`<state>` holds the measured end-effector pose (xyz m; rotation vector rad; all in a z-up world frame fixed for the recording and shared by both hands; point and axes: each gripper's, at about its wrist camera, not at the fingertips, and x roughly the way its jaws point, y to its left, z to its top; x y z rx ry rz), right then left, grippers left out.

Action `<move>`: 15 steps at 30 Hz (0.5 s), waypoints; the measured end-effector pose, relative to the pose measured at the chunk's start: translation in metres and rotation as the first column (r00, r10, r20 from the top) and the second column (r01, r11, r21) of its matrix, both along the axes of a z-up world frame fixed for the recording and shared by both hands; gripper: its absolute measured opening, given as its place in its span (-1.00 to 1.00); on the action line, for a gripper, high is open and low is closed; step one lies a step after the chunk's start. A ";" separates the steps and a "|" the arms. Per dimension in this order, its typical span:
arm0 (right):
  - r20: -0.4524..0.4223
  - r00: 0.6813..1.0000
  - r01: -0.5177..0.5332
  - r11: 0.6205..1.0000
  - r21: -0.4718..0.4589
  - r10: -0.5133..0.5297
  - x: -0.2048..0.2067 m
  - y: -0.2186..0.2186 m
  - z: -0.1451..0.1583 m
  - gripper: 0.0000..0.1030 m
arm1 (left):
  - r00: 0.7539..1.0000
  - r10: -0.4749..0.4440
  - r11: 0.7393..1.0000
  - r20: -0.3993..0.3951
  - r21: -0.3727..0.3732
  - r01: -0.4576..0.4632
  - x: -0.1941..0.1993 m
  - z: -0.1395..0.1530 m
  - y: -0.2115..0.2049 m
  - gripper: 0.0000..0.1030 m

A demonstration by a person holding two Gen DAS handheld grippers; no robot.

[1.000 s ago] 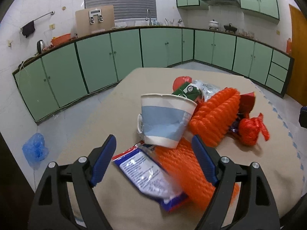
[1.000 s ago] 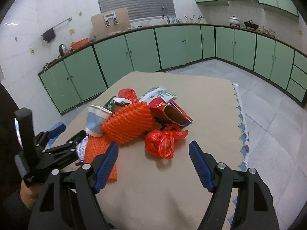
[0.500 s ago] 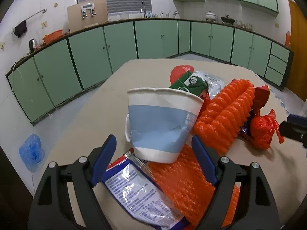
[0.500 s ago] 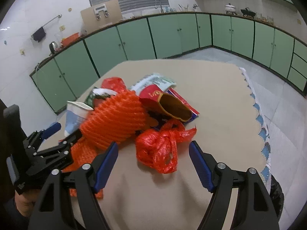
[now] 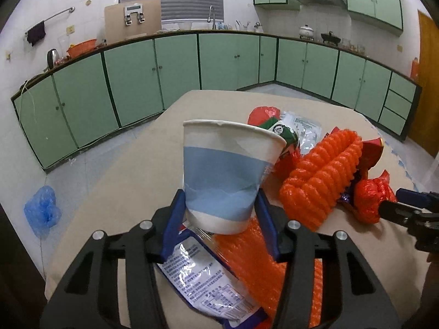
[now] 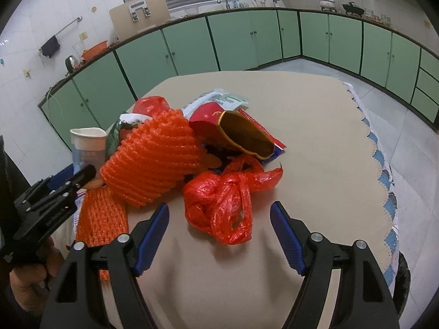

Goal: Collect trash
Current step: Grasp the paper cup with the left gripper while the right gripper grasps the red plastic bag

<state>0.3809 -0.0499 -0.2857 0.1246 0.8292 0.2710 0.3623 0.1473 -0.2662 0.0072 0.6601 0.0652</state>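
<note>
Trash lies in a pile on the tan desk (image 6: 315, 137). At the near left side of the pile stands a paper cup (image 5: 225, 172), white with a wide blue band. The left tongs (image 5: 219, 219) have just been closing, and their blue pads now press on both sides of the cup near its bottom. Under the cup lie a shiny snack wrapper (image 5: 203, 279) and a flat piece of orange foam net (image 5: 258, 268). Just beside the cup sits a bigger, puffy orange foam net (image 6: 153, 159). Behind it are a green carton (image 5: 282, 133), a clear packet (image 5: 304, 131) and a red paper cup (image 6: 233, 128) lying on its side.

A knotted red plastic bag (image 6: 222, 205) lies at the right edge of the pile. The right tongs (image 6: 219, 235) are spread wide, one pad on each side of the bag, not touching it.

Green cupboards (image 5: 175, 65) line the kitchen walls, and a blue plastic bag (image 5: 41, 211) sits on the floor.
</note>
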 end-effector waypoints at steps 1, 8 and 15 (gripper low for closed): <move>-0.002 1.000 0.000 1.000 -0.003 0.000 0.000 0.001 -0.001 0.45 | 1.000 0.002 1.000 0.002 0.000 -0.002 -0.001 0.000 -0.001 -0.05; -0.059 0.998 -0.032 0.999 -0.023 0.031 0.010 0.009 -0.015 -0.29 | 1.000 0.005 1.000 0.009 -0.005 -0.005 -0.001 0.003 0.001 -0.05; -0.020 0.999 -0.041 0.999 -0.001 0.041 -0.003 0.000 -0.003 -0.49 | 1.000 0.007 0.999 0.026 -0.032 -0.007 -0.012 0.011 0.006 -0.05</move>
